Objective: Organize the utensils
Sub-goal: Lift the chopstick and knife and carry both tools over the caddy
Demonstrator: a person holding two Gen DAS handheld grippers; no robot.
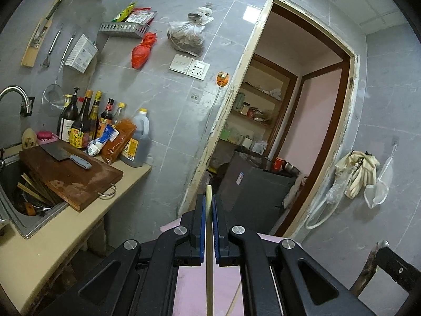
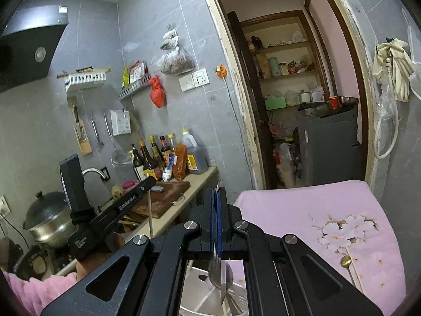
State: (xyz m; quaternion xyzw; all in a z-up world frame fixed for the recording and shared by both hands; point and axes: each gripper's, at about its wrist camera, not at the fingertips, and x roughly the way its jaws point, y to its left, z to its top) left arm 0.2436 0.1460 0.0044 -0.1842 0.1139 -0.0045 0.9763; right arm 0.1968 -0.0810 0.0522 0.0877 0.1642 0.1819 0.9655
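My left gripper (image 1: 209, 197) is shut on a pale bamboo chopstick (image 1: 209, 263), which runs straight between the blue pads and pokes out past the fingertips. In the right wrist view that gripper (image 2: 150, 184) is at the left, with the chopstick (image 2: 150, 216) hanging below it. My right gripper (image 2: 218, 192) is shut on a metal spoon (image 2: 222, 279); its handle tip shows above the fingers and its bowl hangs below, over a steel container (image 2: 196, 292). A gold spoon (image 2: 346, 262) lies on the pink flowered cloth (image 2: 302, 210).
To the left runs a counter (image 1: 79, 226) with a wooden cutting board (image 1: 71, 176), a cleaver (image 1: 65, 155), bottles (image 1: 86, 121) and a sink (image 1: 23, 218) holding several chopsticks. A doorway (image 1: 289, 131) opens ahead. A lidded pot (image 2: 47, 216) sits at far left.
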